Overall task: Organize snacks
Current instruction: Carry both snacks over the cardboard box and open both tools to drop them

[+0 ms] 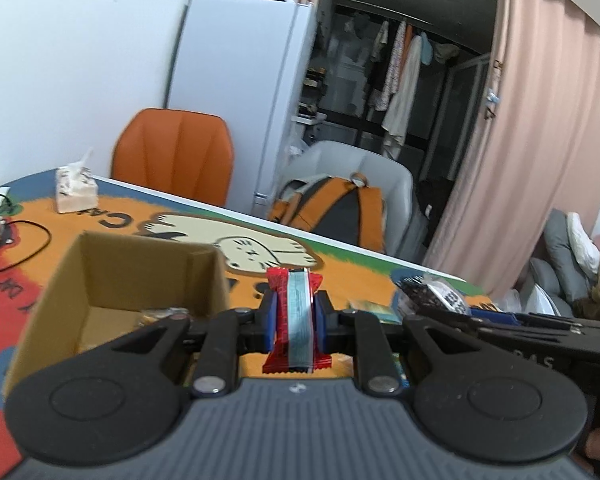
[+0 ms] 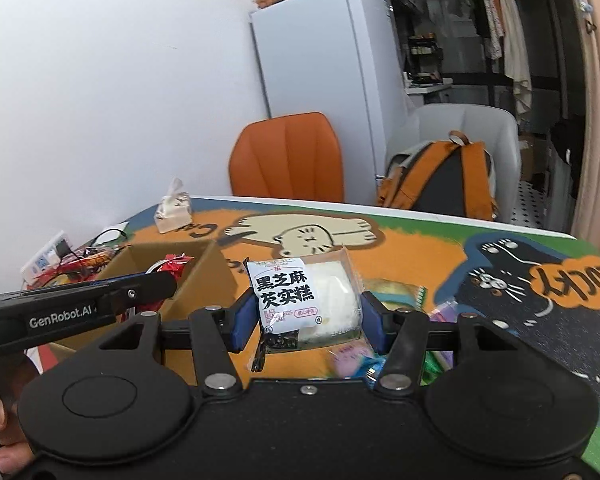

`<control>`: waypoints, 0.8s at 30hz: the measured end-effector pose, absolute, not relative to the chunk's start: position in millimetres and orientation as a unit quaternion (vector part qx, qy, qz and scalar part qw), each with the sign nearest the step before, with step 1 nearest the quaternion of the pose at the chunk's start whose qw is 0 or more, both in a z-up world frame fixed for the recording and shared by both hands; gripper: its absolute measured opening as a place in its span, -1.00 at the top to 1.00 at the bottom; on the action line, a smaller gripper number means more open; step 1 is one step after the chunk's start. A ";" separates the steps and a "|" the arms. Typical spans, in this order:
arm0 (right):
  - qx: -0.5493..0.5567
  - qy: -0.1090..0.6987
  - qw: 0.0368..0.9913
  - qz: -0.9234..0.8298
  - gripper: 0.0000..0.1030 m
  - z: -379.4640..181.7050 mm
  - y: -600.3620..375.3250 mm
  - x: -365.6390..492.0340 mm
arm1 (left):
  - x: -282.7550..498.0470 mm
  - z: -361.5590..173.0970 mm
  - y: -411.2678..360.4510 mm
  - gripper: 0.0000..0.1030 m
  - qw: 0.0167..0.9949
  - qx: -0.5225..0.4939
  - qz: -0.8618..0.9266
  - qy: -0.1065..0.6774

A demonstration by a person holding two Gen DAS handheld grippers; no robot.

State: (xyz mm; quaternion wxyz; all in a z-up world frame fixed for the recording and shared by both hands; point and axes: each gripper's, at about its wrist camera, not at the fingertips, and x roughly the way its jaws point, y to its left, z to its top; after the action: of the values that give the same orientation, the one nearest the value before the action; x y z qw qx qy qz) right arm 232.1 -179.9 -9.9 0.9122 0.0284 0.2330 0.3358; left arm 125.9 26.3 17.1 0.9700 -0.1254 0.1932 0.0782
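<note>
Left wrist view: left gripper [image 1: 296, 314] fingers clamped on a red snack bar [image 1: 296, 320], held upright above the counter [image 1: 360, 276], just right of the open cardboard box [image 1: 140, 276].

Right wrist view: right gripper [image 2: 304, 312] fingers clamped on a white sesame cake packet [image 2: 306, 300], lifted off the counter; box [image 2: 204, 280] sits to its left.

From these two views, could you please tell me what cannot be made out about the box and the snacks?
- Left wrist: most of the box floor is hidden by its near wall and the left gripper; the item inside is unclear.
- Left wrist: the red snack shows its edge only, print blurred.
- Right wrist: loose snacks below the sesame cake are blurred and partly behind the right gripper.
</note>
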 end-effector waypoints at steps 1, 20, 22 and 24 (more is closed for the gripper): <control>0.028 0.231 0.911 0.339 -0.05 -8.3 -176.9 231.7 | 125.9 17.8 30.4 0.65 0.970 -0.127 0.083 0.192; 0.018 0.224 0.899 0.377 -0.05 5.7 -115.4 227.6 | 130.9 15.3 100.3 0.65 0.958 -0.155 0.152 0.185; 0.017 0.223 0.897 0.381 -0.05 6.9 -108.4 227.8 | 132.6 13.8 106.1 0.65 0.957 -0.158 0.160 0.185; 0.015 0.224 0.895 0.385 -0.05 7.5 -101.7 227.8 | 135.6 12.0 113.5 0.65 0.955 -0.165 0.164 0.186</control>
State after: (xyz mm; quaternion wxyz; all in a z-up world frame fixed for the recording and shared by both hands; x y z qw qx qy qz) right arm 227.8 -101.7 7.5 0.8953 0.0147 0.2237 0.3850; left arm 135.6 113.5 12.0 0.9547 -0.1646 0.1857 0.1644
